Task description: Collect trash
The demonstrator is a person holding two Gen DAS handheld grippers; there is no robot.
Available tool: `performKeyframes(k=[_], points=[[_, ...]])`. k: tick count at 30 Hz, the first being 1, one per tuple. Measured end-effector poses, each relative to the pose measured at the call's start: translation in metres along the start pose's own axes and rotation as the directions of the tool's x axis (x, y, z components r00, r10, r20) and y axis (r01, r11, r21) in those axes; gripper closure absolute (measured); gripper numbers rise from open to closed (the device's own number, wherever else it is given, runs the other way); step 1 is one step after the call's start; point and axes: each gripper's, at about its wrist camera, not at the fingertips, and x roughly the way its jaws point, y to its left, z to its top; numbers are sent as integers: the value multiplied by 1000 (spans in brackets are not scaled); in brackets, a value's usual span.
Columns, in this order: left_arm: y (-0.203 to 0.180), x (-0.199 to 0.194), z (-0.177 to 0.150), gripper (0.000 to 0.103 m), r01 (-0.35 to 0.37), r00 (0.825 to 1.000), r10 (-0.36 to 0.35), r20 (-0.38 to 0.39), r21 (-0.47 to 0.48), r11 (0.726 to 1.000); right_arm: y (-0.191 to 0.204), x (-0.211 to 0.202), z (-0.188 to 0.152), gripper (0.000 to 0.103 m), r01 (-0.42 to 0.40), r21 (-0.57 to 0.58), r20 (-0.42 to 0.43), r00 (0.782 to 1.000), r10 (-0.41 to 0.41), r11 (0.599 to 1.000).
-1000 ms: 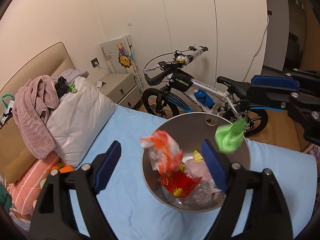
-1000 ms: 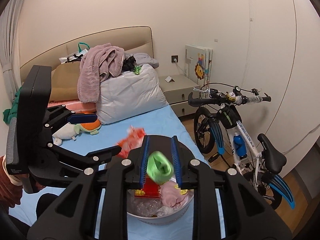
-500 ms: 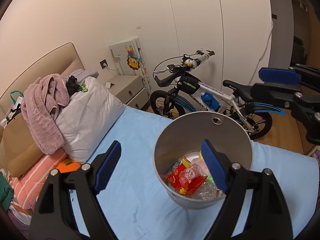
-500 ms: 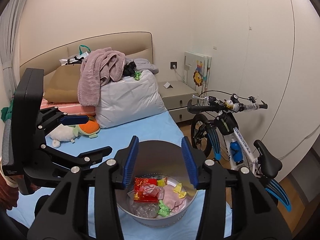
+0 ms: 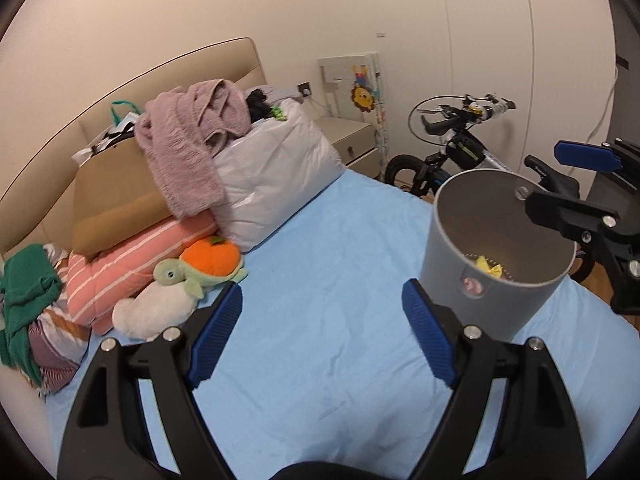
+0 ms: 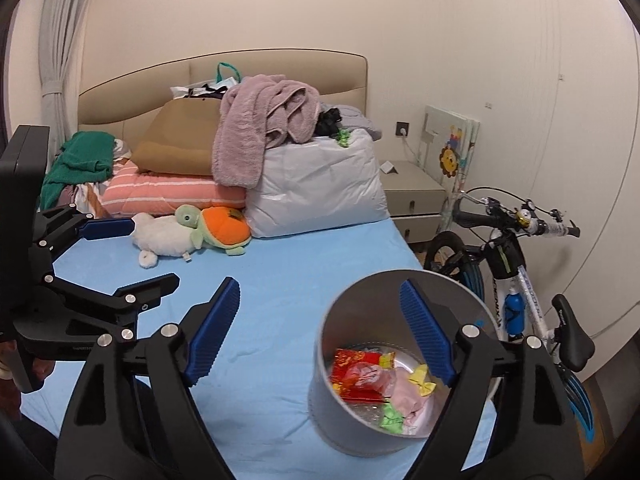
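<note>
A: What is shown on the bed sheet (image 6: 304, 280)?

B: A grey bin (image 6: 400, 364) is shown upright on the light blue sheet, near the edge of the bed beside a bicycle (image 6: 516, 264). Inside it, seen from the right wrist view, a red packet (image 6: 354, 360), a crumpled clear-pink wrapper (image 6: 370, 376), a yellow wrapper (image 6: 420, 378), a green wrapper (image 6: 390, 418) and a pale pink piece (image 6: 408, 398) are gathered on the bottom.

A: How are the fingers set?

B: The right gripper (image 6: 320, 332) is shown with its jaws spread wide, having just been opening; nothing is held between the blue pads. One pad is seen in front of the bin's rim, the other over bare sheet. The left gripper (image 5: 322, 338) is likewise spread wide and empty, over the sheet, with the bin (image 5: 496, 256) just beside its right-hand pad in that view.

A: What else is depicted?

B: At the head of the bed a mauve towel (image 6: 264, 128) is draped over a white pillow (image 6: 316, 188) and a tan cushion (image 6: 176, 144). A plush turtle (image 6: 212, 230) and a white plush (image 6: 160, 236) are laid in front of a striped pillow (image 6: 160, 196), well apart from the bin. A nightstand (image 6: 412, 196) is placed between bed and bicycle.
</note>
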Motion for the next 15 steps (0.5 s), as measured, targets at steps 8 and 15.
performKeyframes(k=[8,15], points=[[93,-40,-84,17,-170,985,159,-71,-201,965,117,21,-3,13,-159,-125,-14,987,158,979],[175,-94,-165,15,-378,926,335,-177,-376,846,237,39,-10,9,-372,-231,-87,928,362,899]])
